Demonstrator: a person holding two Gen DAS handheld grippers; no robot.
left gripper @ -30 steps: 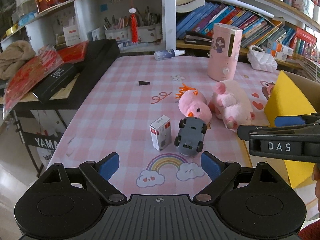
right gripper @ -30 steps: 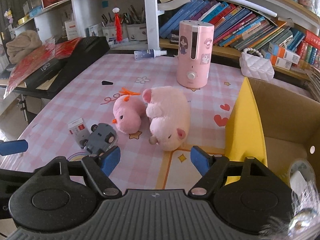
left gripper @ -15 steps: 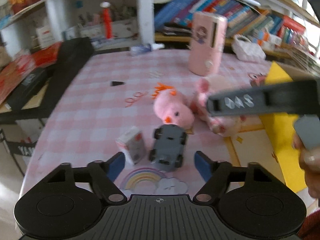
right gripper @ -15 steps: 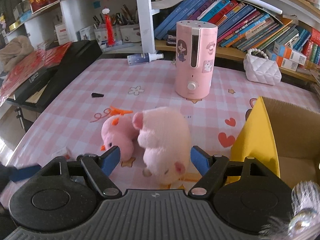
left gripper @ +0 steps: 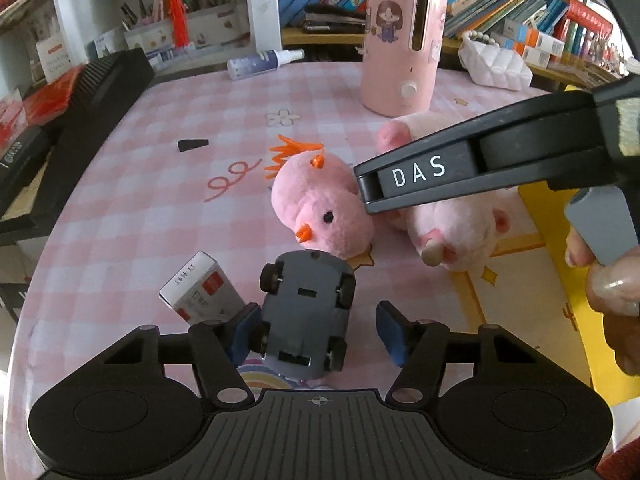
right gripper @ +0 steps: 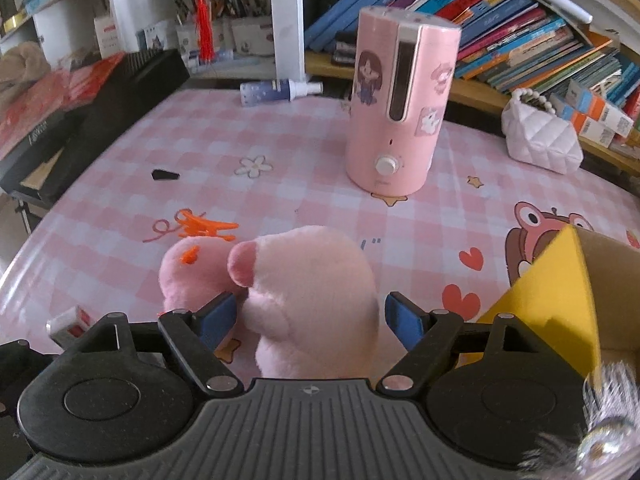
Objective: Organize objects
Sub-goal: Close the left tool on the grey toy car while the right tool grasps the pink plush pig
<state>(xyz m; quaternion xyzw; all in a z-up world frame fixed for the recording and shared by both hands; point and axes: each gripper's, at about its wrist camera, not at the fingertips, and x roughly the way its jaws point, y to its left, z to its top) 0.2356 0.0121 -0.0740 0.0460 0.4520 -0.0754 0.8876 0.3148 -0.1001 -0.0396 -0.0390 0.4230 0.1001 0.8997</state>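
Both grippers are moving: the left gripper (left gripper: 318,334) is closing around the upturned toy car (left gripper: 306,312), and the right gripper (right gripper: 310,320) is opening around the pale plush (right gripper: 316,300).

Soft daylight was cast evenly over the desk (left gripper: 168,128); shelves (right gripper: 520,52) were bowed by fisheye distortion, and slight blur was seen at the edges.

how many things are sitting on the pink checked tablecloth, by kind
plush toys: 2, pink chick and pale pink pig
toy cars: 1, grey toy car
small boxes: 1, white and red box
spray bottles: 1
pink humidifiers: 1
small black pieces: 1
total: 7
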